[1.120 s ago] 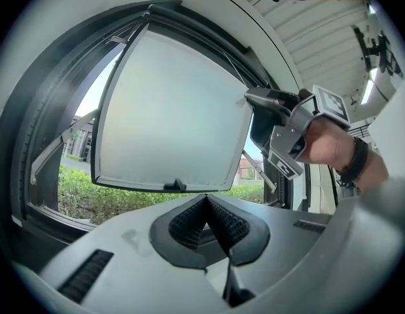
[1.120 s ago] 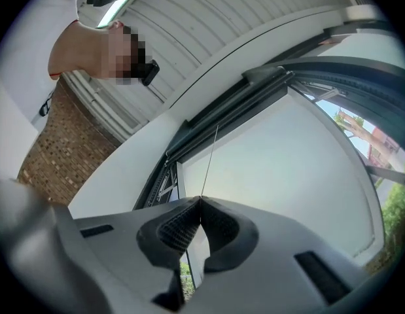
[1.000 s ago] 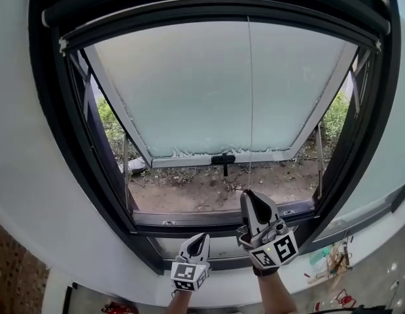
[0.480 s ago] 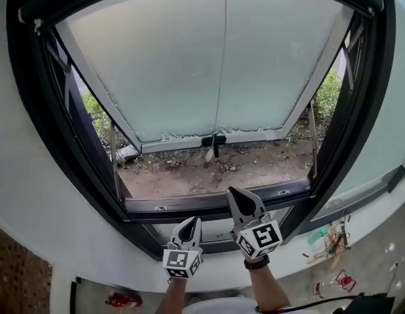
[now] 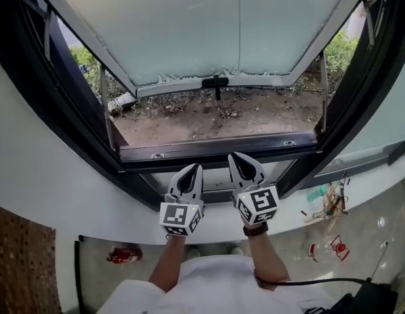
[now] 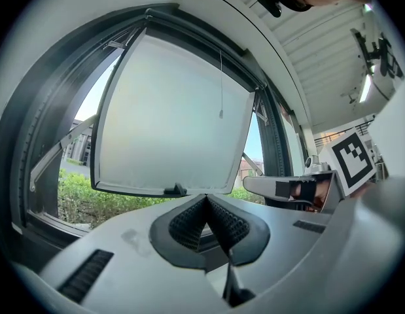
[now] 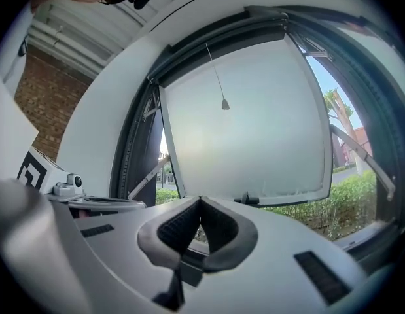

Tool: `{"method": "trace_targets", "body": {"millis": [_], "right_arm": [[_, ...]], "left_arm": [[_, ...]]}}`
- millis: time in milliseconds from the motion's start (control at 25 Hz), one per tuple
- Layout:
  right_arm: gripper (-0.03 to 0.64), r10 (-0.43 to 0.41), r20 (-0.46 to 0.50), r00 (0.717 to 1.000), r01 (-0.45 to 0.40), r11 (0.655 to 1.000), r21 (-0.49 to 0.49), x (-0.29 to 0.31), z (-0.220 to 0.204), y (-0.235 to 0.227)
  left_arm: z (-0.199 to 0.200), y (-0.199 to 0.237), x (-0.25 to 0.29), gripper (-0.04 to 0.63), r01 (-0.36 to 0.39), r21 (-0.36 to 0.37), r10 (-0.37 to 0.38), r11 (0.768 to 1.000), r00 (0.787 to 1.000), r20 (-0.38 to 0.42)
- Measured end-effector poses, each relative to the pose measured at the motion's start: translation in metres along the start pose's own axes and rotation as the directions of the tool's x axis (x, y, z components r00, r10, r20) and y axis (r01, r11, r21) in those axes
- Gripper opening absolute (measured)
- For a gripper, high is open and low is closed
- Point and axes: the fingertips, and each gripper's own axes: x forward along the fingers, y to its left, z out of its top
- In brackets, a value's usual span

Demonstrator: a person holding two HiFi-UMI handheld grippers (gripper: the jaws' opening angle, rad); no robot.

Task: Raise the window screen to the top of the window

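**Grippers.** Left gripper and right gripper sit side by side, low, just in front of the sill, tips aimed at the window. Each gripper view shows its 2 ribbed pads pressed flat together with nothing between them. You hold nothing on either side.

**Window.** The frosted sash is swung outward, its handle on the lower edge. Below the sash, bare ground shows sharp and unveiled.

**Screen.** No mesh is visible across the opening in any of the 3 views. In the right gripper view a thin cord drops from the dark top rail and ends in a small bob, which hangs free in front of the sash, well above both grippers. Neither gripper touches the cord. I cannot pick out the screen itself. Judgement: it is rolled up into that top rail.

**Progress.** Judged from the open gap and the short, high cord, the raise looks done or very nearly so.
- The head view cuts off the top of the window, so the last bit of travel cannot be checked there.
- The gripper views are too coarse to show whether a strip of mesh sits below the rail.

**Left to do.** Probably nothing beyond confirming that the rail is fully home.
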Motion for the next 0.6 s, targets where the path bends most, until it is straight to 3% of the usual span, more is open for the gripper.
{"method": "trace_targets", "body": {"millis": [400, 600], "right_arm": [[0.002, 0.019, -0.022, 1.000, -0.019, 1.000, -0.002, 0.004, -0.011, 0.012], [0.002, 0.006, -0.020, 1.000, -0.006, 1.000, -0.024, 0.008, -0.010, 0.013]], "left_arm": [[-0.006, -0.007, 0.000, 0.000, 0.037, -0.001, -0.037, 0.999, 0.999, -0.009], [-0.007, 0.002, -0.001, 0.000, 0.019, -0.007, -0.019, 1.000, 1.000, -0.007]]}}
